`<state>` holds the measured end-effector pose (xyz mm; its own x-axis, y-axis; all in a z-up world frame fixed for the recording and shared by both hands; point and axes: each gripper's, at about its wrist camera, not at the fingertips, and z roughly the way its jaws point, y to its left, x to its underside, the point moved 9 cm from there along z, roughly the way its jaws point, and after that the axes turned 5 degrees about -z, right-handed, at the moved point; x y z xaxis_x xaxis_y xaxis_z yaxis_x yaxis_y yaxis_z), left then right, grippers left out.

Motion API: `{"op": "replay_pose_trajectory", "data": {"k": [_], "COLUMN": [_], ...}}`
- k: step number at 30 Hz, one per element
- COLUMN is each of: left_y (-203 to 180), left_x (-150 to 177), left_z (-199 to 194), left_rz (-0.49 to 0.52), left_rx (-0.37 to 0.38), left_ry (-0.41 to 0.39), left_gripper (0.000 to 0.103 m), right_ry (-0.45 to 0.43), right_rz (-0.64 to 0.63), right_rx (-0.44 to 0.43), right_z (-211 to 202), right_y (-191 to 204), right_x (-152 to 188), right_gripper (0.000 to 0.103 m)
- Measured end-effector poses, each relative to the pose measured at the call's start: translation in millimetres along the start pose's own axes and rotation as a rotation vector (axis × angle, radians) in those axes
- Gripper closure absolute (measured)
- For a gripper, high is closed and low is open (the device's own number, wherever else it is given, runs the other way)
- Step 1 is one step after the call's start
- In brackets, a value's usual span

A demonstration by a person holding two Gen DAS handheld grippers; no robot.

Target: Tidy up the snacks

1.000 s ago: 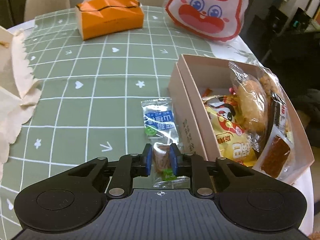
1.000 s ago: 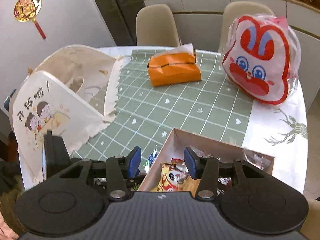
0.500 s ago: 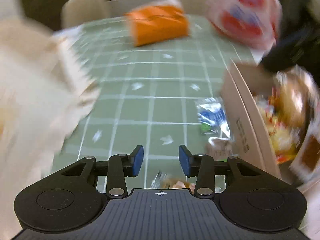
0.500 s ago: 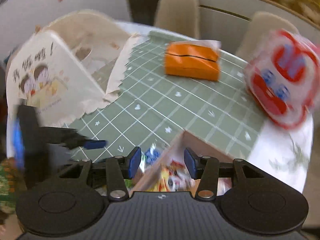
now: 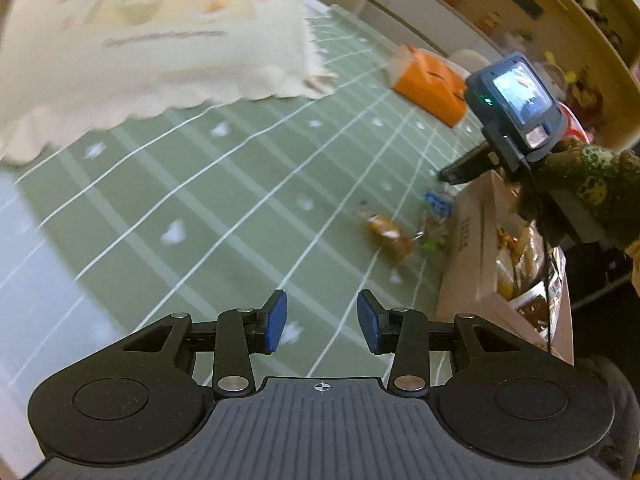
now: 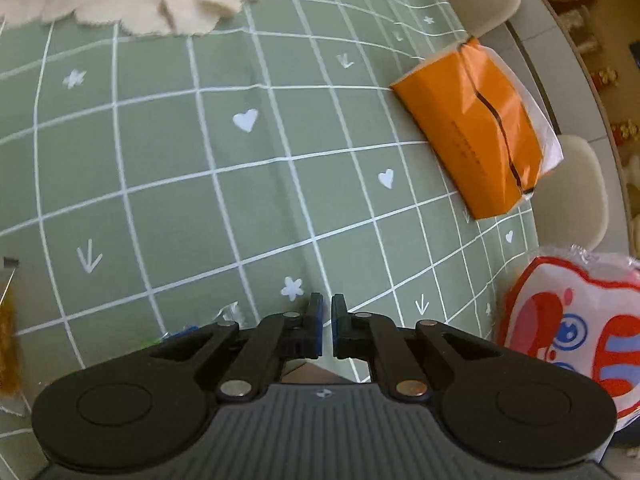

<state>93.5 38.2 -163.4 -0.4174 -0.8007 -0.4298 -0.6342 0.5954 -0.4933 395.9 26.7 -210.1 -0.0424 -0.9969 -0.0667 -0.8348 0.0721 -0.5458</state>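
Observation:
My left gripper is open and empty above the green checked tablecloth. Ahead on the right lie a brown snack packet and a clear packet with green and blue print, blurred, beside the cardboard box. The box holds several wrapped snacks. My right gripper is shut low over the cloth with nothing visible between its pads. A blue-green packet peeks out behind its left finger. The left wrist view shows the right gripper's body over the box's far end, held by a patterned sleeve.
An orange tissue pack lies at the far side of the table. A red and white bunny bag sits to the right. A cream paper bag lies at the left. Beige chairs stand beyond the table edge.
My left gripper let go of the small packet, opened and pulled back to the left. My right gripper dropped from high above the table to just over the cloth and shut.

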Motion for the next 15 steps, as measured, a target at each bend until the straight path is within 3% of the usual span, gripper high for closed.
{"op": "replay_pose_trajectory", "data": {"k": [6,15], "left_y": [24,31], "left_x": [3,-3], "left_z": [-19,-36], "left_rz": [-0.042,-0.041], "left_rx": [0.009,0.047], "left_ry": [-0.004,-0.037], "left_gripper": [0.060,0.060], "right_ry": [0.032,-0.002], "right_rz": [-0.012,0.018], "right_rx": [-0.058,-0.327], "right_z": [-16,-78], "right_y": [24,95], "right_x": [6,32], "right_gripper": [0.098,0.097]}}
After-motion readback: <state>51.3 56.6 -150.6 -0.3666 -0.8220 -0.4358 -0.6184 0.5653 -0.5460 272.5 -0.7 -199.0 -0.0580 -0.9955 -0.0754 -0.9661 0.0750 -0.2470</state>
